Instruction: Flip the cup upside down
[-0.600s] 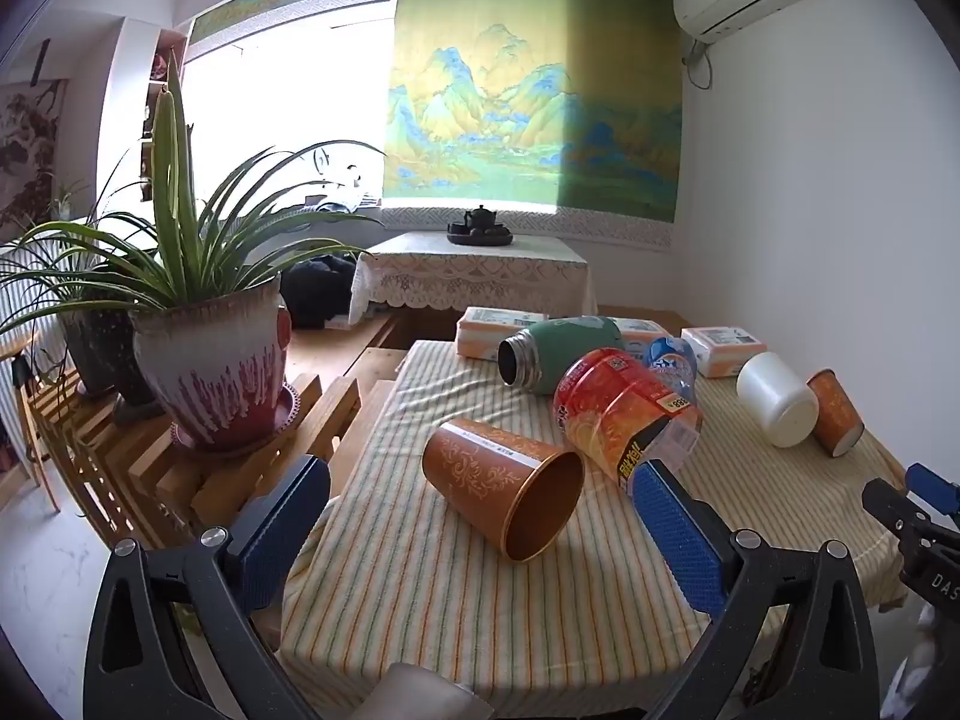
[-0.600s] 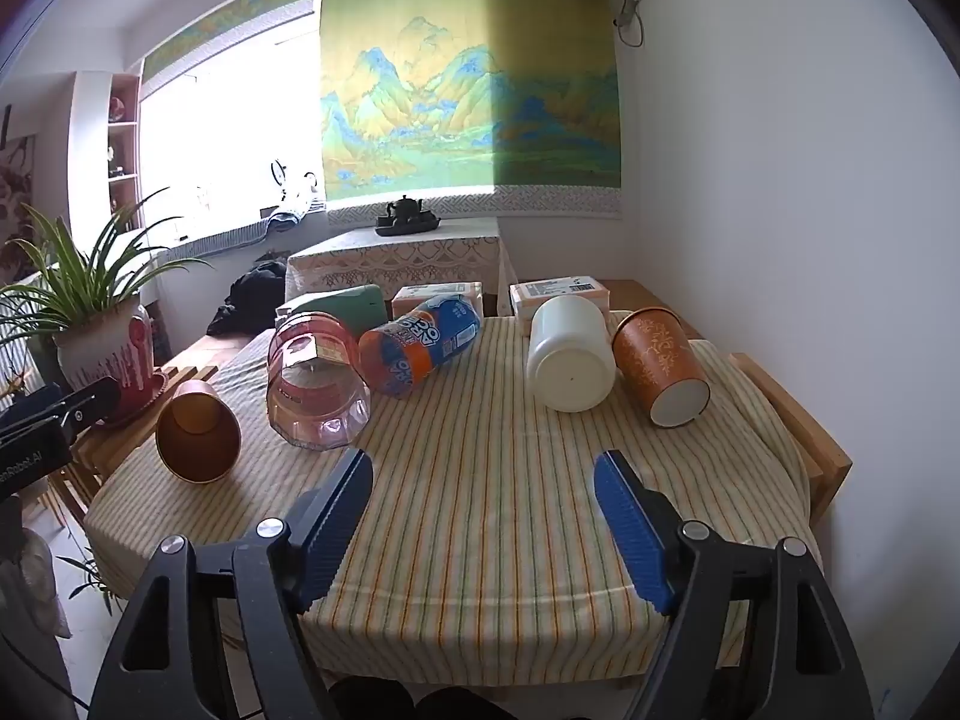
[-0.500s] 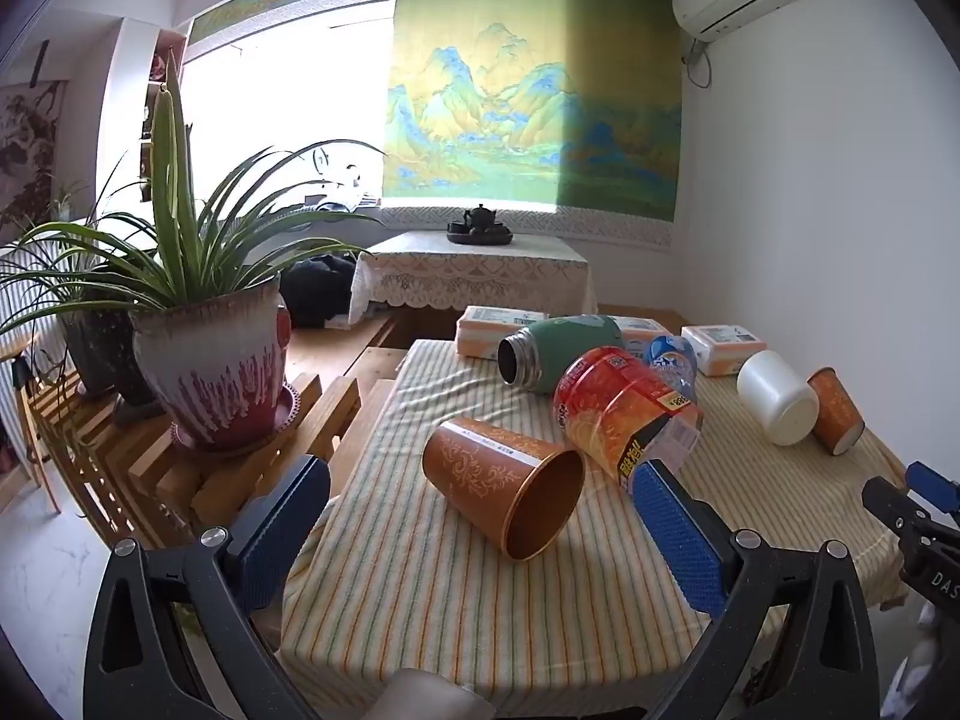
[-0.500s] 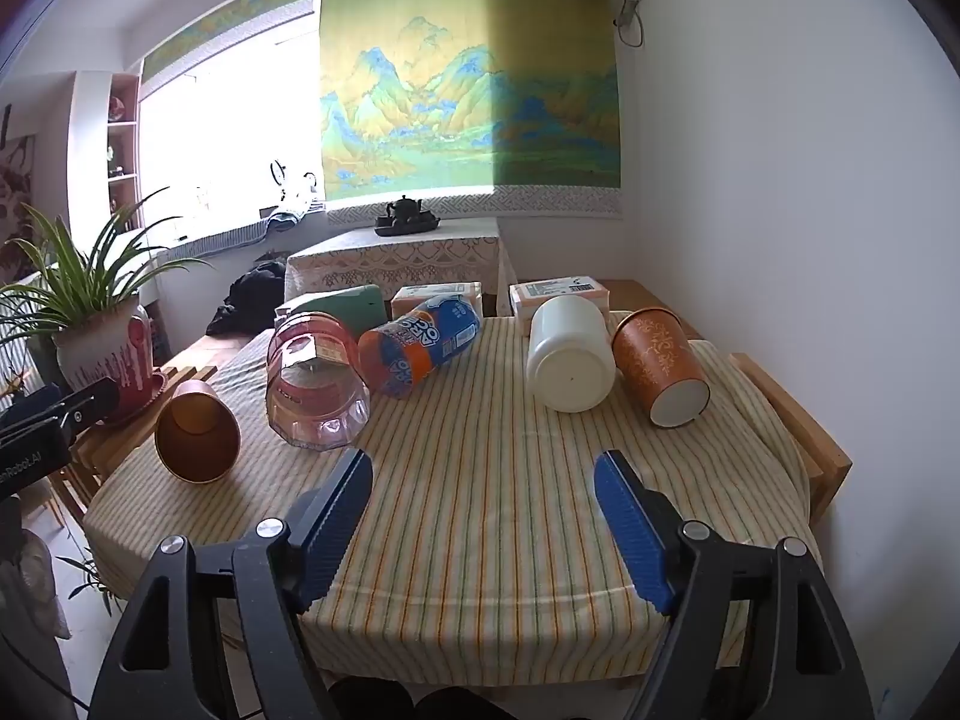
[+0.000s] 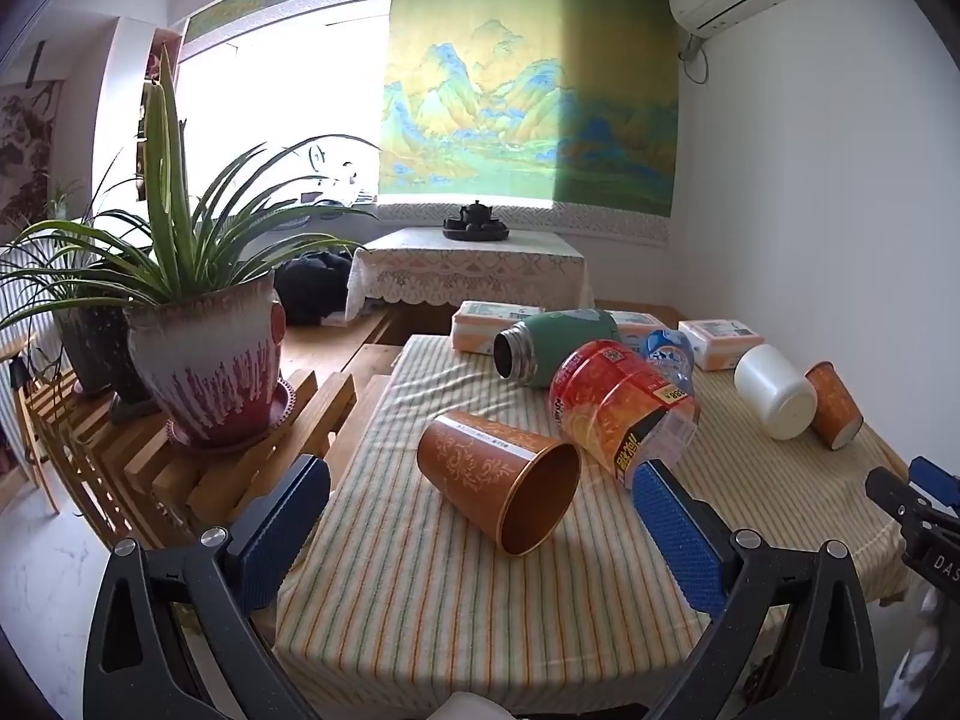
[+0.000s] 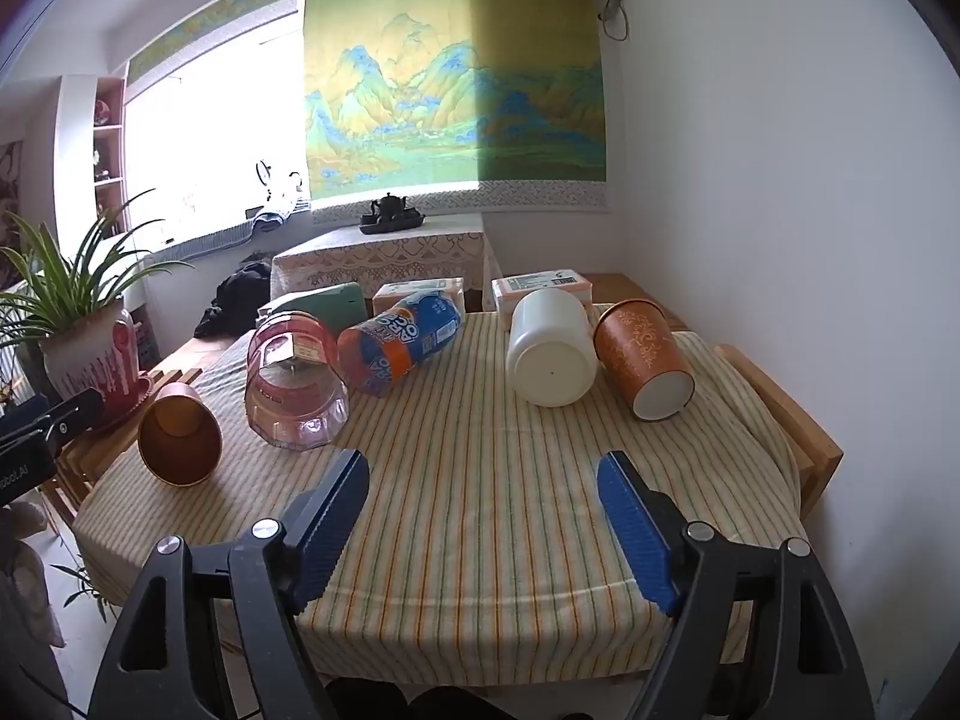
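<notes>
Several cups lie on their sides on the striped tablecloth. An orange patterned cup (image 5: 498,480) lies near the left edge, mouth towards me; it also shows in the right wrist view (image 6: 179,441). A white cup (image 6: 551,357) and a second orange cup (image 6: 645,360) lie at the far right, bases towards me. My left gripper (image 5: 480,525) is open and empty, just short of the near orange cup. My right gripper (image 6: 483,519) is open and empty above the table's front middle.
A clear red-tinted jar (image 6: 294,387), a blue-orange bottle (image 6: 399,342), a green flask (image 5: 552,348) and tissue packs (image 6: 543,285) lie on the table (image 6: 480,450). A potted plant (image 5: 204,360) stands on a wooden rack left of it. A white wall is at the right.
</notes>
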